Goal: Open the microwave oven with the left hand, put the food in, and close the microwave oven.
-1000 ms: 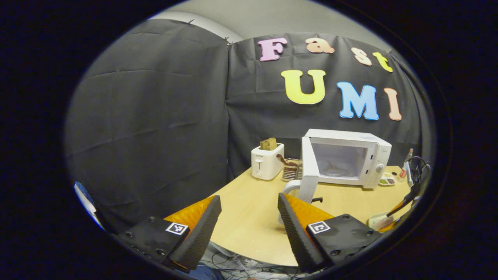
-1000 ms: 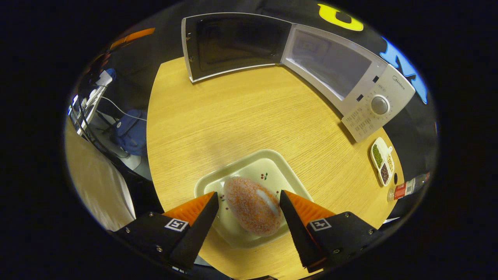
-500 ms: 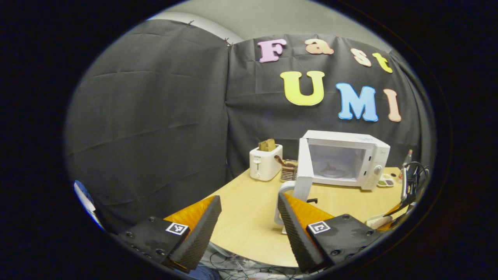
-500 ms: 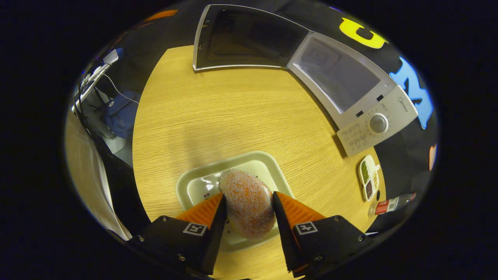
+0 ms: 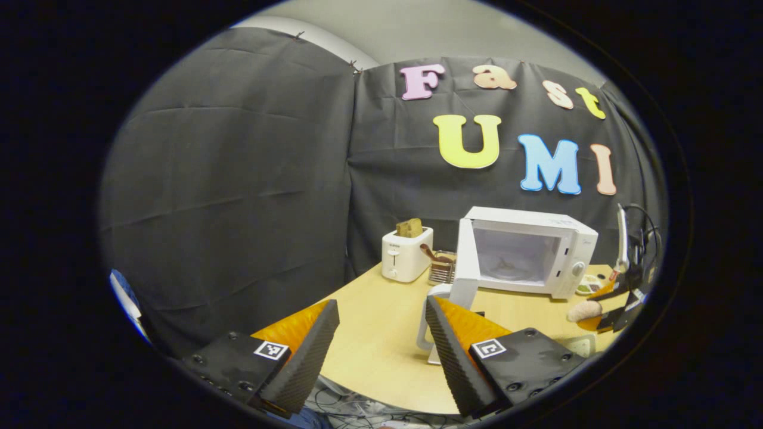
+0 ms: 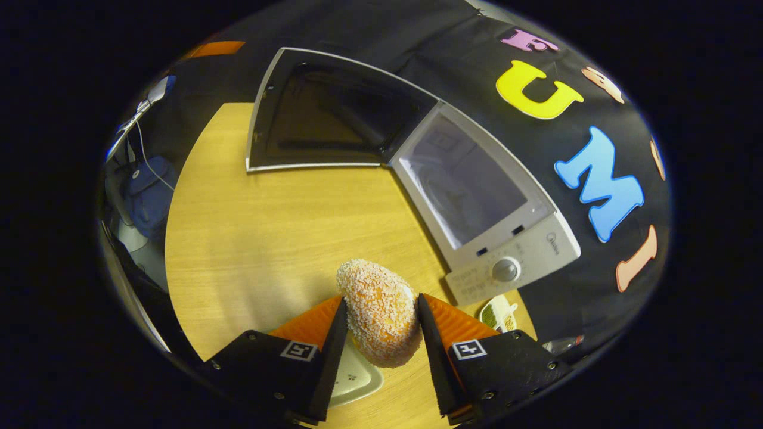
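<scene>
Food (image 6: 380, 319) sits squeezed between both fingers of my right tool (image 6: 378, 333), lifted above the plate (image 6: 356, 376) on the bench (image 6: 256, 238). My left tool (image 5: 381, 333) is spread wide and holds nothing. White microwave (image 5: 530, 253) stands at the back with its door (image 6: 331, 122) swung open.

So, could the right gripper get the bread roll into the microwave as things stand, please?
Probably yes. The right gripper is shut on the bread roll, the microwave has its door swung wide open, and bare table lies between.
</scene>
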